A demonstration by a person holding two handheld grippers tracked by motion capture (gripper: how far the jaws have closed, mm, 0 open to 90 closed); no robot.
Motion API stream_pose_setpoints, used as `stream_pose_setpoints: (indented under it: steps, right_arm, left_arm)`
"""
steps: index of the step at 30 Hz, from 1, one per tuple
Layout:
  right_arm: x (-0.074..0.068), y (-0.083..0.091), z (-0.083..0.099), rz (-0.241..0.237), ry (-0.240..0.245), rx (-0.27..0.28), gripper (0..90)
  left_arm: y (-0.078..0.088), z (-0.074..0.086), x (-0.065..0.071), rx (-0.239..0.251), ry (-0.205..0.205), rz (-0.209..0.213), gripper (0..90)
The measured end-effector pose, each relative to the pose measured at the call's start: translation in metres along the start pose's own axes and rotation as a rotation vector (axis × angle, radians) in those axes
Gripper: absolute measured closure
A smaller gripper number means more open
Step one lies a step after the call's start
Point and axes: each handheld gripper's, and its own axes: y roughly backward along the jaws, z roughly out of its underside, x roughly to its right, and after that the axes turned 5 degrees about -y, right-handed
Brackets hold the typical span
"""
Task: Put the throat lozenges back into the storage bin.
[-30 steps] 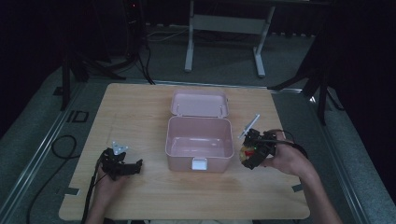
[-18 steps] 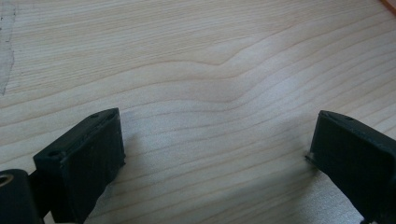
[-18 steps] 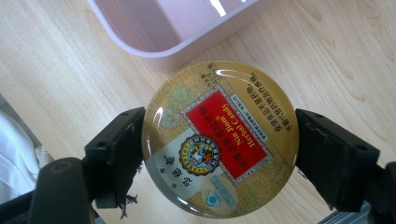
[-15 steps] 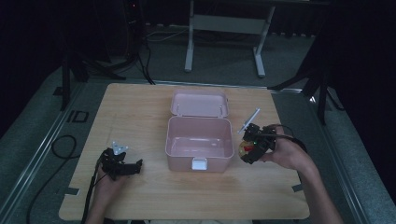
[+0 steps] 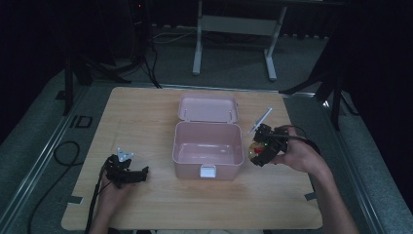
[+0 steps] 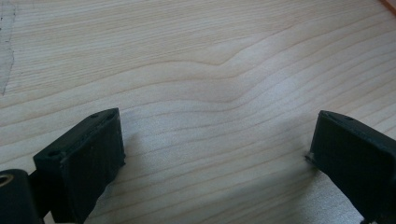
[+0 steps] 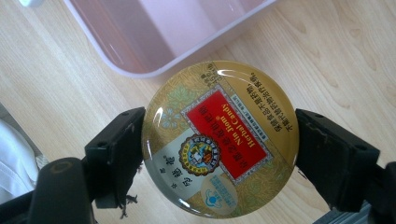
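A round gold candy tin (image 7: 219, 137) with a red label sits clamped between the jaws of my right gripper (image 7: 219, 149). In the high view the right gripper (image 5: 260, 148) holds the tin (image 5: 254, 150) just right of an open pink box (image 5: 208, 145), near its right wall. The box is empty, with its lid (image 5: 207, 108) folded back behind it. My left gripper (image 5: 139, 174) rests low on the wooden table (image 5: 146, 117) at the front left, pointing toward the box. Its jaws stand wide apart in the left gripper view, with bare wood (image 6: 210, 93) between them.
A thin white stick-like object (image 5: 261, 120) lies on the table behind the right gripper. Cables (image 5: 61, 151) trail off the table's left side. A metal stand (image 5: 234, 29) is on the floor beyond the far edge.
My right gripper with the tin has shifted slightly left, closer to the box's right wall. The left gripper has stayed put.
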Motion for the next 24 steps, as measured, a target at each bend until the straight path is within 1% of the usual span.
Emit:
stream_pose_setpoints:
  steps: [8, 24]
  right_arm:
    - [0.002, 0.005, -0.005, 0.000, 0.002, 0.019, 19.8]
    - [0.002, 0.007, -0.015, -0.003, 0.009, 0.027, 19.8]
  left_arm:
    - [0.000, 0.000, 0.000, 0.001, 0.001, 0.000, 3.3]
    - [0.000, 0.000, 0.000, 0.000, 0.000, 0.001, 3.3]
